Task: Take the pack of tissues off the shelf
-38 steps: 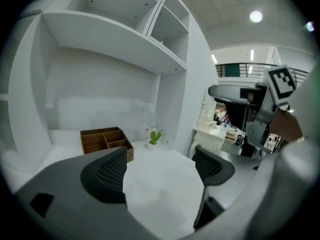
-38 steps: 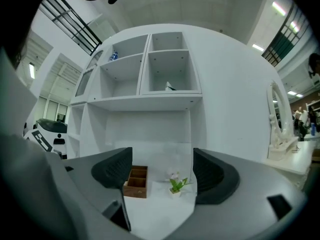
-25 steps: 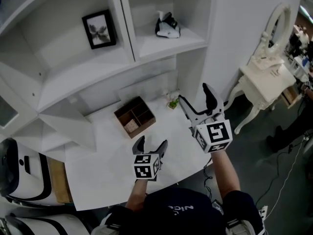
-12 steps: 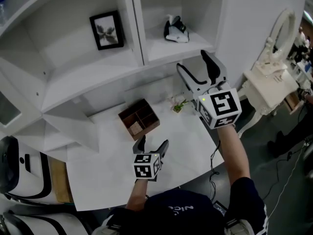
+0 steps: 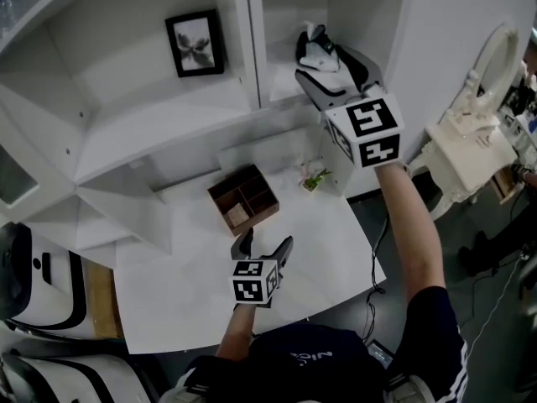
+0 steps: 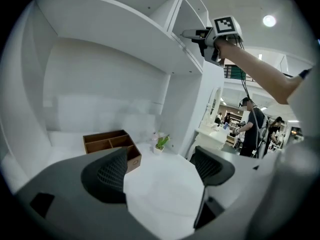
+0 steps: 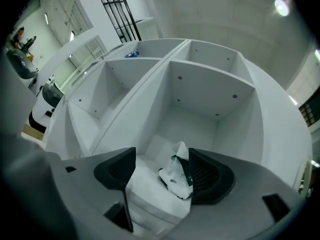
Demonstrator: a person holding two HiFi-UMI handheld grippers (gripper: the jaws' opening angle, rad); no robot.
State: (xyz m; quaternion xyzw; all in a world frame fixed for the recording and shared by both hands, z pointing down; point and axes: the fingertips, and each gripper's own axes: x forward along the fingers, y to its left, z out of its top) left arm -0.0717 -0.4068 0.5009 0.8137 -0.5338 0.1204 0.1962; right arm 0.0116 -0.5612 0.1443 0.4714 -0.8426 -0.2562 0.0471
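Staged home corner in open hall: white shelving, vanity table, bystanders.

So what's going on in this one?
A person holds a gripper in each hand at a white shelf unit. The right gripper is up at the upper right compartment, aimed at the soft white-and-dark pack of tissues lying there. Its jaws have just closed a little but stand apart, and the pack is not gripped. The left gripper hangs open and empty over the white table, near a brown wooden divided box.
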